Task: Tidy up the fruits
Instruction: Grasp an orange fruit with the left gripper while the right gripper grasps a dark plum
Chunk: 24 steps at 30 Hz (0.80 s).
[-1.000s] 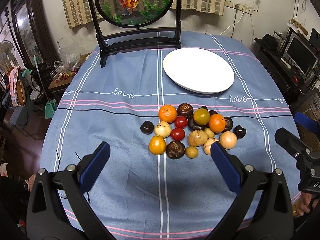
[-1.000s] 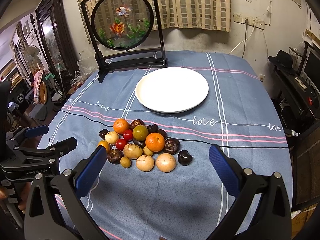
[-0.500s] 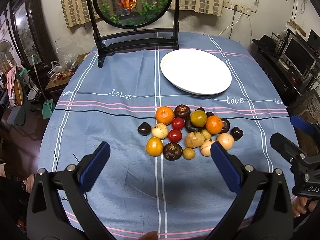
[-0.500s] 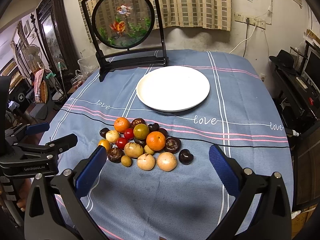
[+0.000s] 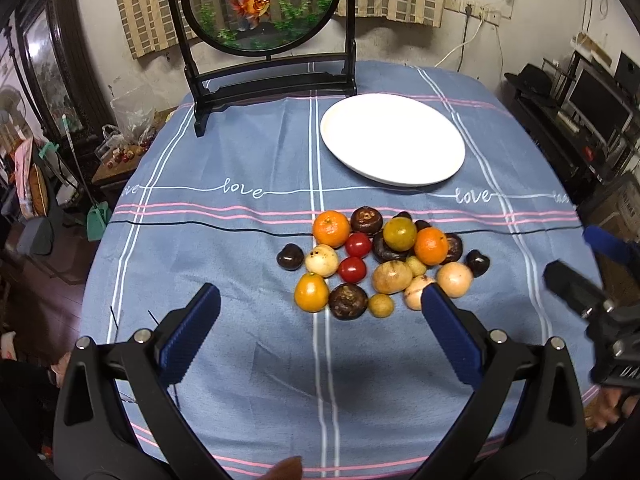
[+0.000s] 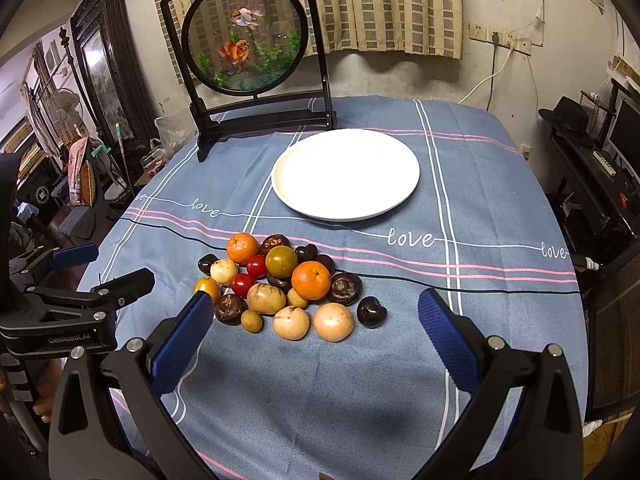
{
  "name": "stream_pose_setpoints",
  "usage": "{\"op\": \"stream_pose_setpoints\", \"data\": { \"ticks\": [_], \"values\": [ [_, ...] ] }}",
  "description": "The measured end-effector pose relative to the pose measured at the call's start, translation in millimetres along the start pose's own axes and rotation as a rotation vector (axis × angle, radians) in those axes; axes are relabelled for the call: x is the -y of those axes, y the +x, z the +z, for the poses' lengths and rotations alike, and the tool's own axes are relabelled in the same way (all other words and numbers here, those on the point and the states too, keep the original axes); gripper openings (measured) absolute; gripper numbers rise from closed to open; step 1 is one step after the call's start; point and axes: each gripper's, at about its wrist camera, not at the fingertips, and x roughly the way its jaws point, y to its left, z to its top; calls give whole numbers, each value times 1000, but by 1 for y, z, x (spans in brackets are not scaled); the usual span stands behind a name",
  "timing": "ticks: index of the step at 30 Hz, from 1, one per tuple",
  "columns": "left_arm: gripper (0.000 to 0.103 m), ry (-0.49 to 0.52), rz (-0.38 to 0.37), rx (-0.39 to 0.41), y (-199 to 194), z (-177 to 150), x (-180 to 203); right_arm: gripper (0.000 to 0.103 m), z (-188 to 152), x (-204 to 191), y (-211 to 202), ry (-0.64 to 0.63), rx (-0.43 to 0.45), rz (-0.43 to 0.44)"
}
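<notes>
The left tool hovers low over the near edge of the table, its fingers wide apart and holding nothing, aimed at the left side of the fruit pile. That stance suits a first pick from the loose outliers there, probably the dark fruit lying just apart from the rest or the yellow-orange one at the near corner. The fruits sit bunched in the middle of the blue cloth, most touching one another, oranges and red tomatoes toward the back, pale round ones in front. Beyond them, well apart, the white plate lies bare, so nothing seems sorted yet; it looks like the intended destination. A framed goldfish screen stands at the far edge, clear of the work. The right tool hangs over the pile's right side, fingers likewise spread and empty, nearest the dark heart-shaped fruit.
</notes>
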Motion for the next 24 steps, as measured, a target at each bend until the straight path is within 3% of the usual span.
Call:
{"op": "stream_pose_setpoints", "data": {
  "ticks": [4,7,12,24],
  "values": [
    [101,51,48,29,23,-12,-7,102,-6,12,11,-25,-10,-20],
    [101,83,41,-17,51,-28,-15,102,-12,25,18,-4,-43,1],
    [101,53,-37,-91,90,-51,-26,102,-14,44,18,47,-49,9],
    [92,-13,-68,-122,136,-25,-42,102,-17,56,29,84,-91,-4]
  ]
}}
